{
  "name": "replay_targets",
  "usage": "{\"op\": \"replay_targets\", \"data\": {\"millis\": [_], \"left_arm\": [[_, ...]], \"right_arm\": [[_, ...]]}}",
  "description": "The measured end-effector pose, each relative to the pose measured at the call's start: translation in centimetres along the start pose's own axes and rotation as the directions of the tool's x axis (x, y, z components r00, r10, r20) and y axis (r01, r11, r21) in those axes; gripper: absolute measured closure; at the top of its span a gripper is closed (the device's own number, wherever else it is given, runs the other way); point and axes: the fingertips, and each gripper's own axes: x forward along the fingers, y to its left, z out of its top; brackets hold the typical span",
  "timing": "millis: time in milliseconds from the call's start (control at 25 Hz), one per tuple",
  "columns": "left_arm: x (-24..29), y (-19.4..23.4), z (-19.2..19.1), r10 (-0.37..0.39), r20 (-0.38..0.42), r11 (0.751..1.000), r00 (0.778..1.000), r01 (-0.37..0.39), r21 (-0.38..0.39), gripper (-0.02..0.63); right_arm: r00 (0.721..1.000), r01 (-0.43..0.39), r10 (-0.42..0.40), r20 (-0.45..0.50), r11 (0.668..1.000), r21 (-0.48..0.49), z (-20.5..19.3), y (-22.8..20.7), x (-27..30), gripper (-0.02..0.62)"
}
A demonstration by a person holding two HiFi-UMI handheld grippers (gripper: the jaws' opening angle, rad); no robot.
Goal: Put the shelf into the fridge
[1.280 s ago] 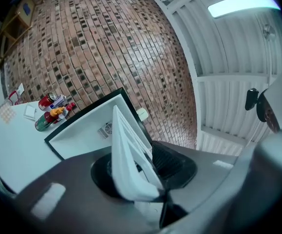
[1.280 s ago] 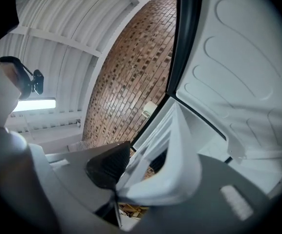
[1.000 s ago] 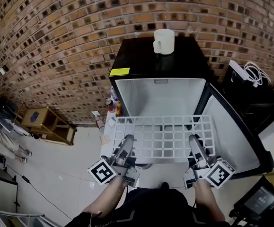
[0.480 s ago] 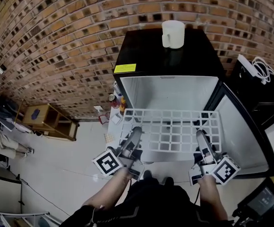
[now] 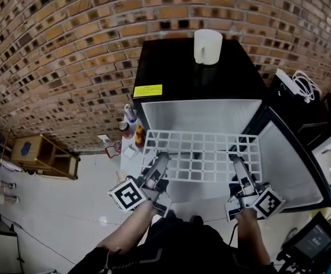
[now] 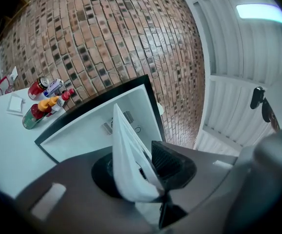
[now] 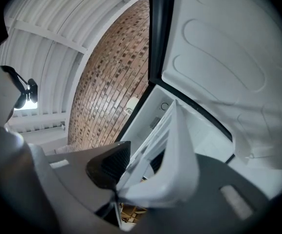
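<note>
A white wire-grid shelf (image 5: 202,156) is held level in front of the open black mini fridge (image 5: 171,79), its far edge at the mouth of the white interior (image 5: 199,116). My left gripper (image 5: 158,163) grips the shelf's near left edge, its jaws closing a little on it. My right gripper (image 5: 237,165) is shut on the near right edge. In the left gripper view the shelf (image 6: 128,165) stands edge-on between the pads, with the fridge (image 6: 97,126) ahead. In the right gripper view the shelf (image 7: 175,165) is clamped the same way.
The fridge door (image 5: 291,158) stands open to the right. A white mug (image 5: 207,46) sits on the fridge top. Bottles and cans (image 5: 130,127) stand on the floor left of the fridge. A wooden rack (image 5: 42,153) is far left; cables (image 5: 305,87) lie at right.
The shelf and both grippers have moved forward toward the fridge opening, and the view has shifted closer to the fridge. Both grips look unchanged.
</note>
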Motion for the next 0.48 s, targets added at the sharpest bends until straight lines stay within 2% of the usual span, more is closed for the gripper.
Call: {"op": "replay_targets", "data": {"millis": [120,240,400,480], "left_arm": [[0.5,0.8,0.6,-0.010,-0.016,1.000,1.000,0.010,-0.009,0.503],[1.2,1.6,1.4,-0.002,-0.028,1.000,1.000,0.003,0.024,0.503],[2.3,2.8,0.9,0.021,-0.061,1.000,0.998,-0.020,0.013,0.503],[2.3,3.2,0.9,0.018,-0.056,1.000,0.998,-0.018,0.011,0.503]], "right_arm": [[1.000,0.011,-0.011,0.008,1.000,-0.012,-0.1,0.1,0.9,0.457],[1.000,0.005,-0.005,0.016,0.999,-0.037,-0.1,0.0,1.9,0.457],[0.999,0.042,-0.041,0.020,0.999,-0.008,-0.3,-1.5,2.2,0.459],[0.999,0.030,-0.030,0.011,0.999,-0.010,-0.3,-1.6,2.7,0.459]]}}
